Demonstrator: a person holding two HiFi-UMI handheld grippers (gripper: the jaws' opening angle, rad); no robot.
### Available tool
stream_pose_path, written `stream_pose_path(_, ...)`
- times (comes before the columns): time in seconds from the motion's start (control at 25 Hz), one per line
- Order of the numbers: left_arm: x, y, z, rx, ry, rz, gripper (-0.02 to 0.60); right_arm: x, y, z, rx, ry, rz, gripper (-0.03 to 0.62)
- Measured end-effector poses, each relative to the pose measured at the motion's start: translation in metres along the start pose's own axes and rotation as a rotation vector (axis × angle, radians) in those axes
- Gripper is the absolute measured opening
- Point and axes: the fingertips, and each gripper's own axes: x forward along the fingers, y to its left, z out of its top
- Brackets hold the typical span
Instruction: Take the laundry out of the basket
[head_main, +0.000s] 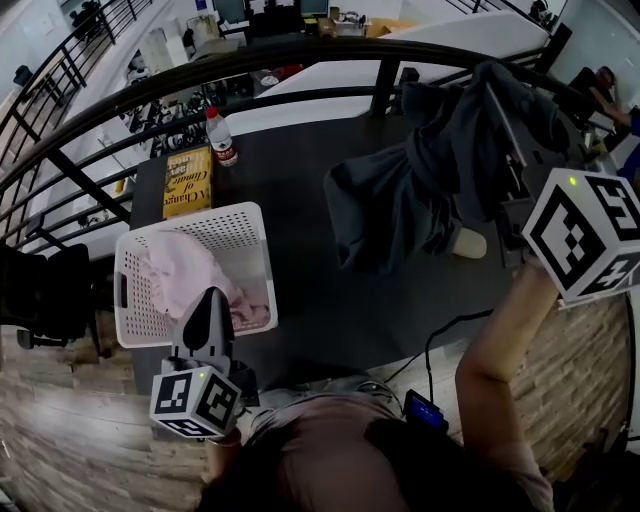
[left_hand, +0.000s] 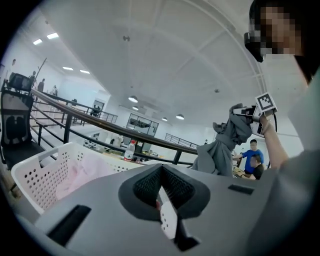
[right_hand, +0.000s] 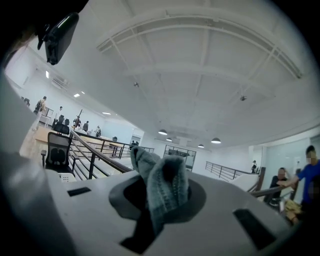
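A white perforated laundry basket (head_main: 246, 226) stands at the left of the dark table and holds pink laundry (head_main: 185, 275); both also show in the left gripper view, basket (left_hand: 37, 175) and pink laundry (left_hand: 82, 175). My left gripper (head_main: 212, 300) hovers low over the basket's near edge, its jaws together with no laundry in them. My right gripper (head_main: 500, 110) is raised high at the right, shut on a dark grey garment (head_main: 410, 195) that hangs down over the table. The cloth (right_hand: 162, 185) bunches up between its jaws. The left gripper view shows the garment (left_hand: 222, 145) hanging in the air.
At the table's far left stand a water bottle (head_main: 221, 137) and a yellow book (head_main: 188, 181). A curved black railing (head_main: 300, 55) runs behind the table (head_main: 330, 310). A small white object (head_main: 468, 242) lies under the garment. A black cable and device (head_main: 425, 410) sit at the near edge.
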Motion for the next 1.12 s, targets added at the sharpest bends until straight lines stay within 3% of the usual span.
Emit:
stream_pose_path(0.2, 0.015, -0.048, -0.014, 0.018, 0.015, -0.033, -0.002, -0.009, -0.028, -0.055, 0.000, 0.081, 0.018, 0.048)
stream_pose_path(0.56, 0.027, -0.094, -0.036, 0.020, 0.027, -0.043, -0.002, -0.018, -0.039, -0.150, 0.073, 0.227, 0.107, 0.048)
stream_pose_path(1.12, 0.046, -0.119, -0.045, 0.015, 0.051, -0.030, -0.002, -0.007, -0.043, -0.219, 0.184, 0.297, 0.159, 0.048)
